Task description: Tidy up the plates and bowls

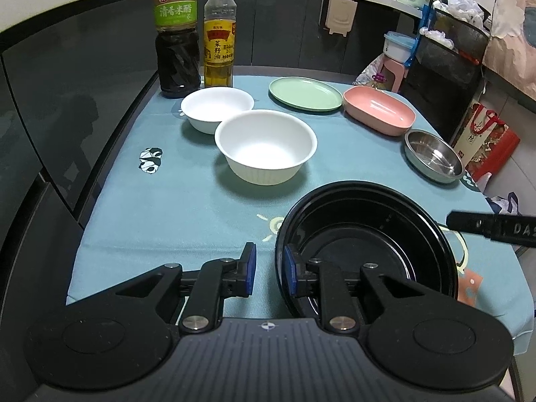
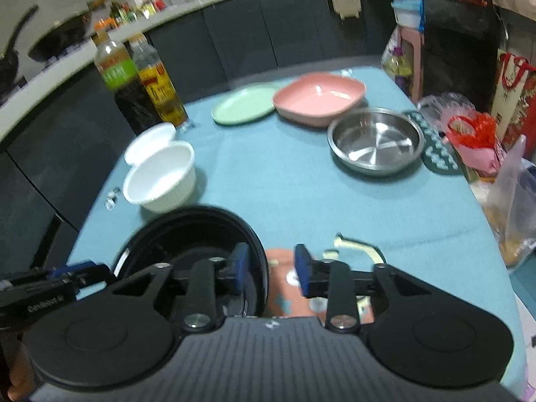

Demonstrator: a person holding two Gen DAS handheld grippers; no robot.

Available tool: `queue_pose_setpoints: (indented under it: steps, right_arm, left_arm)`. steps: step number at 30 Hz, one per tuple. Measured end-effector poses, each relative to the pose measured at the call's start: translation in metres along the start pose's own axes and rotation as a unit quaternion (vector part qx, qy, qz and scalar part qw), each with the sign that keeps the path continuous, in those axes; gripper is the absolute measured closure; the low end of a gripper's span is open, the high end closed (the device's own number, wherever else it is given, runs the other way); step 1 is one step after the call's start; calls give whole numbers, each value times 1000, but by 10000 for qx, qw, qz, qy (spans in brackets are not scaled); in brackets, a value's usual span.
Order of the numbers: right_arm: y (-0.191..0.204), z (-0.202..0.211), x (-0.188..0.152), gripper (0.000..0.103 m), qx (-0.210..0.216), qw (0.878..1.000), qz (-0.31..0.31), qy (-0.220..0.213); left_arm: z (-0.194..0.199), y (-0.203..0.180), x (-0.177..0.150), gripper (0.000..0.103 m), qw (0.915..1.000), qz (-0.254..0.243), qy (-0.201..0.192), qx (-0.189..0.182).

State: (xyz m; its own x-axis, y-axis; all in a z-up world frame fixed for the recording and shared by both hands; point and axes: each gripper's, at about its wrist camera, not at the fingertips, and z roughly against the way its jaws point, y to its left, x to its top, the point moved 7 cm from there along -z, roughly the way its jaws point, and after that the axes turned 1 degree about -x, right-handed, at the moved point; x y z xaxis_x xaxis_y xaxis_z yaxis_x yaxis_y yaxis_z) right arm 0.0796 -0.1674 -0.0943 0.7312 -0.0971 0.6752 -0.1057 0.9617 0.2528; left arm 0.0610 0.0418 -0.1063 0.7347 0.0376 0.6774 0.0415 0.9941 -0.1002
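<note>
A black round bowl (image 1: 365, 234) sits on the teal tablecloth (image 1: 187, 207) near the front edge. My left gripper (image 1: 270, 269) straddles its left rim, one pad inside and one outside, with cloth showing between the outer pad and the rim, so it is open. My right gripper (image 2: 272, 271) straddles the right rim of the same black bowl (image 2: 187, 234), jaws wide apart and not touching it. Two white bowls (image 1: 266, 147) (image 1: 217, 107) stand mid-table. Behind them are a green plate (image 1: 305, 93), a pink dish (image 1: 378, 109) and a steel bowl (image 1: 433, 155).
A dark vinegar bottle (image 1: 176, 33) and an oil bottle (image 1: 219, 37) stand at the back left corner. A dark glossy cabinet (image 1: 50, 117) runs along the table's left side. Bags (image 2: 475, 134) and a small trivet (image 2: 435, 147) crowd the right edge.
</note>
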Motion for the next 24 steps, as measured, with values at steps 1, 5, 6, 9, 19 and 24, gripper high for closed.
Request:
queue_pose_setpoints:
  steps: [1,5,6,9,19,24]
  right_arm:
    - [-1,2,2,66,-14,9999,-39,-101]
    - [-5,14,11,62,11,9977,-113,-672]
    - [-6,16,12,62,57,9967,-146,-796]
    - [-9,20,15,62,152,9956,-304,-878]
    - [-5,22,22,62,170,9955,-136,-917]
    - [1,19,22,62,314,9962,92,-807]
  left_arm:
    - [1,0,0,86,10000,11,-15,-21]
    - [5,0,3,86,9998,-27,-172,55]
    - [6,0,4,86,9997,-49,-204,113]
    - [10,0,8,85,9992,-83,-328,194]
    - [34,10,23,79,9918,525,-1161,-38]
    - [28,12,30,78,9927,516,-1065,219]
